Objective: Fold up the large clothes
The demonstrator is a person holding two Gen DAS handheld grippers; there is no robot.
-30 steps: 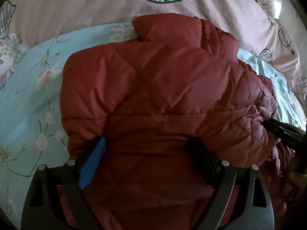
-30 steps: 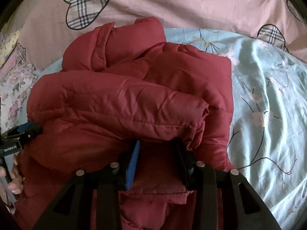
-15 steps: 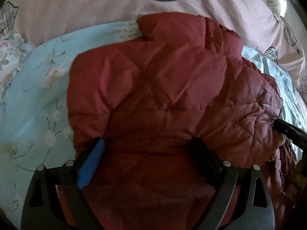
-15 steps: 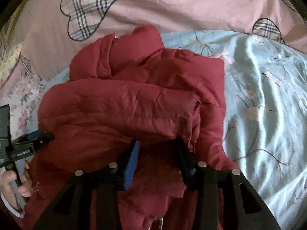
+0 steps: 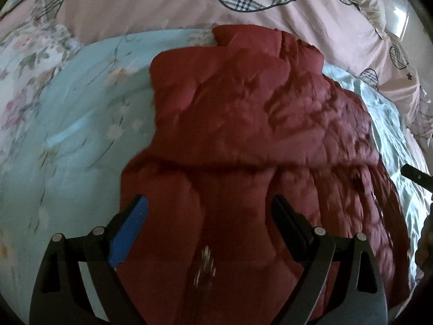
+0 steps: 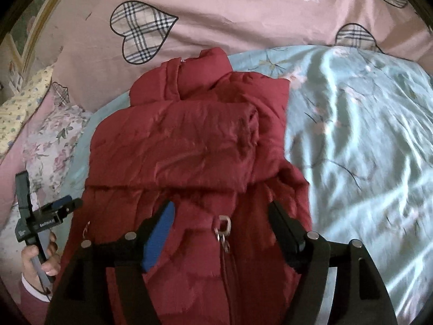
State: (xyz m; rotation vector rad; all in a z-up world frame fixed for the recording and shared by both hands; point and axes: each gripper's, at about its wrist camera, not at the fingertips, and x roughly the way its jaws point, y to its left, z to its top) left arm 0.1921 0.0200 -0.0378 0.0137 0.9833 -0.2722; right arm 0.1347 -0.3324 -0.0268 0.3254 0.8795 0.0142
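Item: red quilted puffer jacket [image 6: 194, 146], lying on the pale blue floral bedsheet [image 6: 365, 135] below the pink duvet with plaid hearts [image 6: 216, 8]. Upper half already doubled over into a thick bundle; zippered hem portion unfolded — judged one fold left, then tidying. Right gripper [image 6: 220, 216]: jaws opening, straddling the zipper pull [image 6: 224, 223], gripping nothing. Left gripper [image 5: 208, 208]: wide apart over the fabric, holding nothing.

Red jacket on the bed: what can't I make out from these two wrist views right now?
- Red jacket hem: cut off by the bottom edge in both views.
- Sleeves: tucked under the folded-over layer.
- Zipper pull: motion-blurred in the left wrist view.
- Right gripper, jaws opening: whether its pads still touch fabric is unclear.
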